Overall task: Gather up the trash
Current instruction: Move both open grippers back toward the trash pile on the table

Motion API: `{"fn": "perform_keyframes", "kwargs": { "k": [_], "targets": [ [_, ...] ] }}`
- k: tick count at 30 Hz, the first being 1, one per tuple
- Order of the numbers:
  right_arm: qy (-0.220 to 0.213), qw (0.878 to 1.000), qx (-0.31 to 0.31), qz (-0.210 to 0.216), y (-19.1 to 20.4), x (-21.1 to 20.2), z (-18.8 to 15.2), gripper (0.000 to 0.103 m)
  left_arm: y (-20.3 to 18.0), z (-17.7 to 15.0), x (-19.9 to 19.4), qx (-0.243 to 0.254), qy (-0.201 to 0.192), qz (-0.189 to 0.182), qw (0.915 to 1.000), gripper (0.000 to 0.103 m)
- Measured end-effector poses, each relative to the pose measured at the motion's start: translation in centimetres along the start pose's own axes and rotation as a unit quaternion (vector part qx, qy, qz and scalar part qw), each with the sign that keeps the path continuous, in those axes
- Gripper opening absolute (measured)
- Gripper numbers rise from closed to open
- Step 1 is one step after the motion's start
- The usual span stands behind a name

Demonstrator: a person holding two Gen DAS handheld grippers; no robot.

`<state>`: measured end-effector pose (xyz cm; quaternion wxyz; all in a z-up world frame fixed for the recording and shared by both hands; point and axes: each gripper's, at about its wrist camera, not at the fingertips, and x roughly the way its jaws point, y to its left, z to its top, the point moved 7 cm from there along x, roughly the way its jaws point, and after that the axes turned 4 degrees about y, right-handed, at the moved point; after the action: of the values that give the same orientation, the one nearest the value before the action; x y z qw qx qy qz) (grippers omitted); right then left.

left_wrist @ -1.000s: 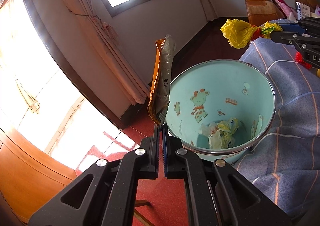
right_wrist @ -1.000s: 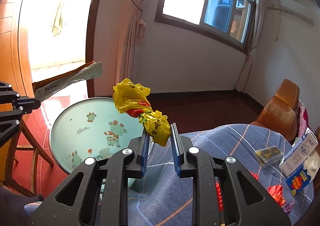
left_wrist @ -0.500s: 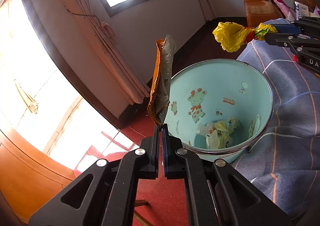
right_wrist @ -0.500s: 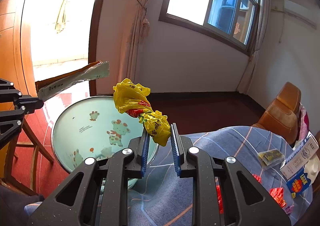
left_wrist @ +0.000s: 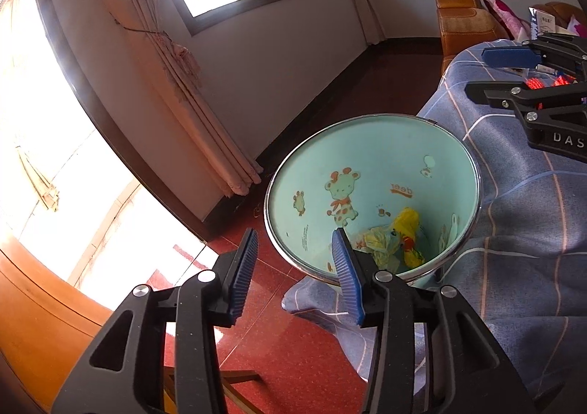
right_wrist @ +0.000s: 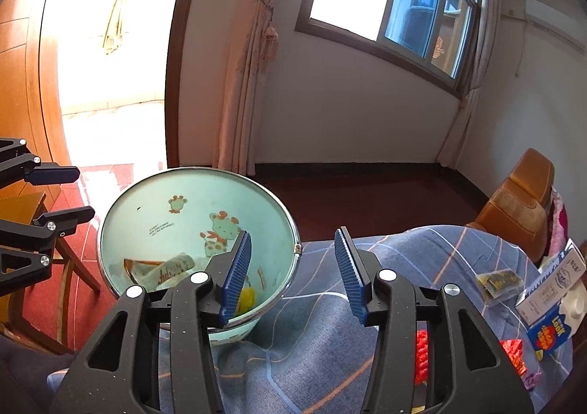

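The mint-green trash bin (left_wrist: 367, 149) with giraffe prints stands on the red floor against the cloth-covered table. The yellow plastic bag (left_wrist: 407, 223) lies at its bottom among crumpled wrappers. In the right wrist view the orange-and-silver snack wrapper (right_wrist: 161, 269) lies inside the bin (right_wrist: 154, 201) too. My left gripper (left_wrist: 295, 234) hangs over the bin's near-left rim, jaws opening, nothing between them. My right gripper (right_wrist: 293, 234) hovers at the bin's right rim, jaws opening and empty. Each gripper also shows in the other's view: the right gripper (left_wrist: 477, 72), the left gripper (right_wrist: 77, 193).
A blue checked cloth (right_wrist: 403, 256) covers the table; on it lie a small dark packet (right_wrist: 497, 280), a white-and-blue carton (right_wrist: 550, 289) and red wrappers (right_wrist: 511, 355). An orange armchair (right_wrist: 524, 208) stands behind. A wooden stool (right_wrist: 22, 204) sits left of the bin.
Both grippers opened. The snack wrapper left my left gripper and the yellow bag left my right one; both now lie in the bin. Neither hand moved.
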<state>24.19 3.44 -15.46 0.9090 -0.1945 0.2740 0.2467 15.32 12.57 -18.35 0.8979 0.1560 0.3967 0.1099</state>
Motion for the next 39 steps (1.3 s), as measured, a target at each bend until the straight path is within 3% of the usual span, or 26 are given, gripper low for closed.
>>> {"fn": "perform_keyframes", "kwargs": {
  "k": [4, 10, 15, 22, 29, 31, 36, 37, 39],
  "targets": [
    [-0.001, 0.999, 0.038, -0.038, -2.5, -2.3, 0.1, 0.054, -0.2, 0.0, 0.0, -0.007, -0.001, -0.002, 1.0, 0.052],
    [0.002, 0.989, 0.121, -0.09, -8.1, -8.1, -2.6, 0.059, -2.7, -0.3, -0.2, -0.002, 0.002, -0.028, 0.9996, 0.054],
    [0.01, 0.968, 0.207, -0.142, -14.3, -13.4, -8.0, 0.06, -6.5, 0.3, -1.1, 0.016, -0.005, -0.065, 0.9977, 0.054],
    [0.025, 0.928, 0.305, -0.213, -20.9, -18.8, -17.3, 0.061, -13.6, 3.8, -2.6, 0.025, -0.019, -0.144, 0.9891, 0.054],
    [0.045, 0.894, 0.361, -0.262, -23.7, -21.2, -24.4, 0.061, -20.4, 9.6, -2.6, 0.03, -0.032, -0.18, 0.9827, 0.054],
    [0.05, 0.883, 0.381, -0.269, -24.5, -21.8, -26.2, 0.061, -22.2, 10.5, -2.2, 0.032, -0.028, -0.191, 0.9806, 0.054],
    [0.055, 0.869, 0.409, -0.274, -25.5, -22.3, -28.8, 0.061, -25.3, 11.4, -0.1, 0.035, -0.002, -0.198, 0.9797, 0.054],
    [0.055, 0.868, 0.412, -0.272, -25.6, -22.4, -29.1, 0.062, -25.8, 11.4, 0.3, 0.035, 0.003, -0.202, 0.9787, 0.054],
    [0.051, 0.865, 0.418, -0.272, -25.8, -22.5, -29.4, 0.074, -26.5, 11.4, 0.9, 0.039, 0.011, -0.203, 0.9783, 0.054]
  ]
}}
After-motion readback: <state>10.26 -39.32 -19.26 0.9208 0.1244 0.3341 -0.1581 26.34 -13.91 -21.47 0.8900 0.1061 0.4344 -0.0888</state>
